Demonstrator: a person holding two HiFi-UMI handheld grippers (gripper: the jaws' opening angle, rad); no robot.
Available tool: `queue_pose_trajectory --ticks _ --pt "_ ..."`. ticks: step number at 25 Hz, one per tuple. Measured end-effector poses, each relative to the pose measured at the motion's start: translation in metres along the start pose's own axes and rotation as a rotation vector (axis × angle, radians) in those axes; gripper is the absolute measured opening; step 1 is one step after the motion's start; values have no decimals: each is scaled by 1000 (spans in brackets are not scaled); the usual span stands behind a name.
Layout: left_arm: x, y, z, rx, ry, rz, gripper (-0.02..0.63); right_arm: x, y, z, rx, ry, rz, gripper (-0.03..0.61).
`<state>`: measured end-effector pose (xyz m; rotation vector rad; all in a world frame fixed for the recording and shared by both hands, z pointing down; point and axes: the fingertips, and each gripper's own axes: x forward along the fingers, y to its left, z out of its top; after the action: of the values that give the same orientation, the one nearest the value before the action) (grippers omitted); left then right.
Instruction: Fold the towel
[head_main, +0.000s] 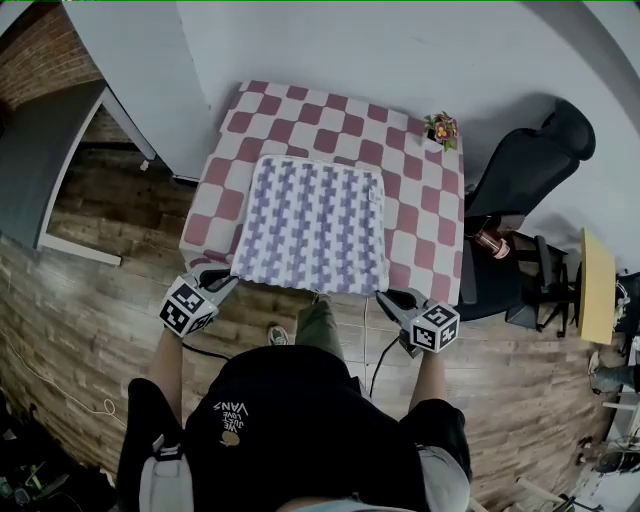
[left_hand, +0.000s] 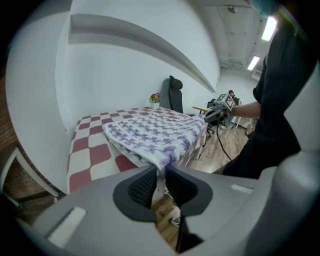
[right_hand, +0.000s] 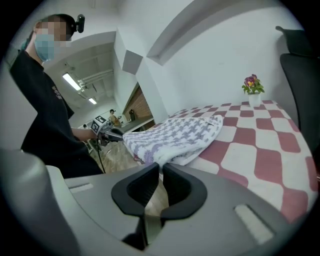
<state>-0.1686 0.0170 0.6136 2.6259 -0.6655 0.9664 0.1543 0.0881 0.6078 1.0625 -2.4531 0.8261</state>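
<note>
A purple-and-white checked towel (head_main: 312, 225) lies spread on the red-and-white checked table (head_main: 425, 205), its near edge at the table's front. My left gripper (head_main: 228, 281) is shut on the towel's near left corner. My right gripper (head_main: 386, 297) is shut on its near right corner. In the left gripper view the towel (left_hand: 155, 132) runs from the table into the closed pads of the left gripper (left_hand: 159, 175), lifted slightly off the cloth. The right gripper view shows the same: the towel (right_hand: 175, 135) rises into the right gripper (right_hand: 161, 172).
A small pot of flowers (head_main: 440, 130) stands at the table's far right corner. A black office chair (head_main: 522, 170) is just right of the table, with a yellow side table (head_main: 597, 285) beyond it. A white wall lies behind the table. The person's legs stand at the front edge.
</note>
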Motion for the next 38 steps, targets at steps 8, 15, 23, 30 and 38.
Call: queue_pose_trajectory --ticks 8,15,23,30,38 --pt "-32 -16 7 -48 -26 -57 55 -26 33 13 22 -28 84 31" --pt "-22 24 57 -62 -79 -30 54 -17 2 65 38 -70 85 28" --pt "27 97 106 -154 -94 12 51 22 -68 123 97 -96 72 26" --pt "84 153 117 -228 -13 60 49 66 -131 146 150 -43 56 26" --pt "126 183 106 -349 75 100 48 102 -172 140 269 17 33 26"
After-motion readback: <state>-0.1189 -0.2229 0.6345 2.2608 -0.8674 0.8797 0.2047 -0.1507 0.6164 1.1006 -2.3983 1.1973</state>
